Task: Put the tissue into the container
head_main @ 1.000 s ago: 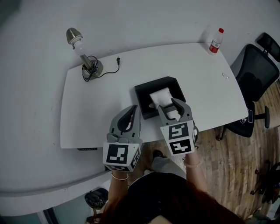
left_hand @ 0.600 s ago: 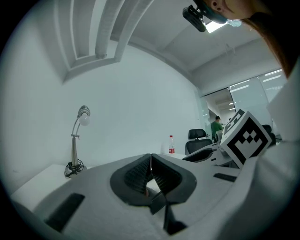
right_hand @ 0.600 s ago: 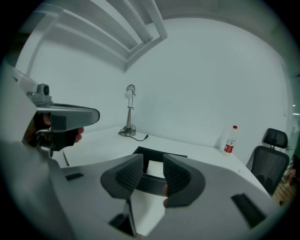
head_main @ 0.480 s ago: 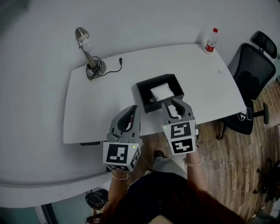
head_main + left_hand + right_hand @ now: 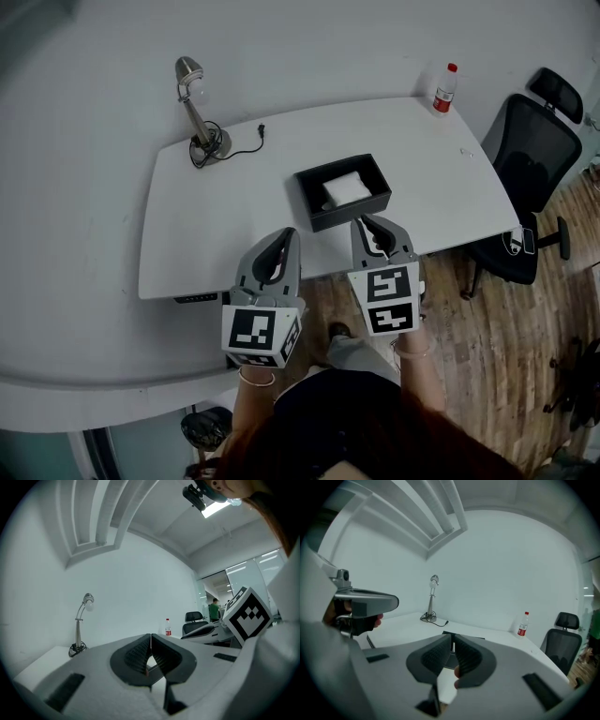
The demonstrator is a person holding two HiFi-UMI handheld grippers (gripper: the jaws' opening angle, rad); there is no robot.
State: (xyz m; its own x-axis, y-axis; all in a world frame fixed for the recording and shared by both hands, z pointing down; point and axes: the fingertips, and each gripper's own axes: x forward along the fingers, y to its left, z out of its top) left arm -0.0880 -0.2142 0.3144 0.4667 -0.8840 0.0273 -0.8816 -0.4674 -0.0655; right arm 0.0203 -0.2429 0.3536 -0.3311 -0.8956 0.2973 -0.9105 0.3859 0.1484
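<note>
A: How did the jaws stand?

B: The left gripper [image 5: 286, 232] had its jaws pressed together on nothing. The right gripper [image 5: 367, 222] had its jaws closing, only a thin slit left between the tips and nothing in it.

A: And the tissue?

B: The tissue [image 5: 345, 187] lay inside the black container [image 5: 347, 214], a white folded wad toward the far right of its floor. It was the only thing in there.

A: Where were the 2 grippers?

B: Both were held side by side at the near edge of the bench [image 5: 234, 216], jaws pointing away from the person. The right tips were near the container's front wall; the left gripper stayed clear of it, to the left.

A: What else was there?

B: A lamp [image 5: 197, 112] with a loose cable [image 5: 246, 148] stood at the far left corner of the white bench, and 1 bottle [image 5: 442, 89] at the far right. A black chair [image 5: 530, 159] stood off the right end on a wooden floor [image 5: 506, 356].
</note>
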